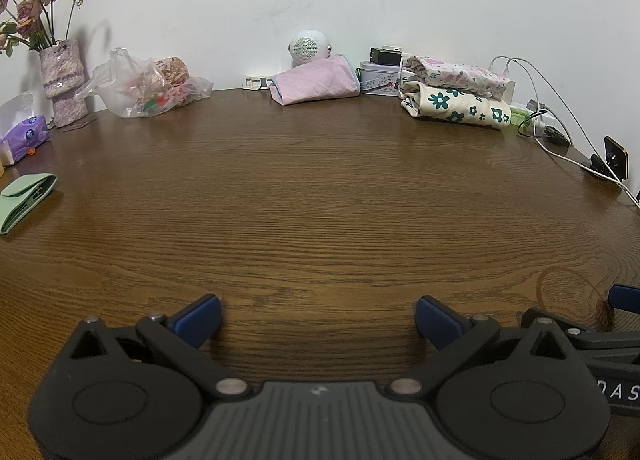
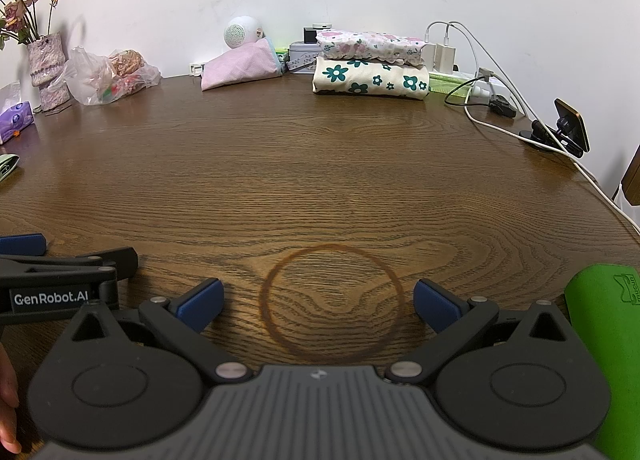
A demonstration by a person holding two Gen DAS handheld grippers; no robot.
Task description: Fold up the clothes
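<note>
Two black hand-held grippers with blue finger pads hover side by side low over the near edge of a dark brown wood-grain table [image 1: 320,195], both with jaws spread wide and gripping nothing: the left gripper [image 1: 318,320] faces bare wood, while the right gripper [image 2: 318,302] frames a faint brown ring stain [image 2: 330,302] in the grain. The clothes are at the far edge of the table, to the right of centre against the white wall: a folded cream garment with dark green flowers [image 2: 370,81] lies flat with its long axis running left to right along the wall, and a folded white garment with pink flowers [image 2: 370,44] is stacked directly on top of it, lined up the same way. A folded pink cloth [image 2: 240,65] leans just to their left, in front of a round white speaker-like device [image 2: 240,32]. Further left sit a clear plastic bag of snacks [image 2: 110,75] and a knitted lilac vase of dried roses [image 2: 44,63]. White charging cables [image 2: 500,71] trail along the far right side. A bright green rounded object [image 2: 604,340] lies at the near right, beside the right gripper.
</note>
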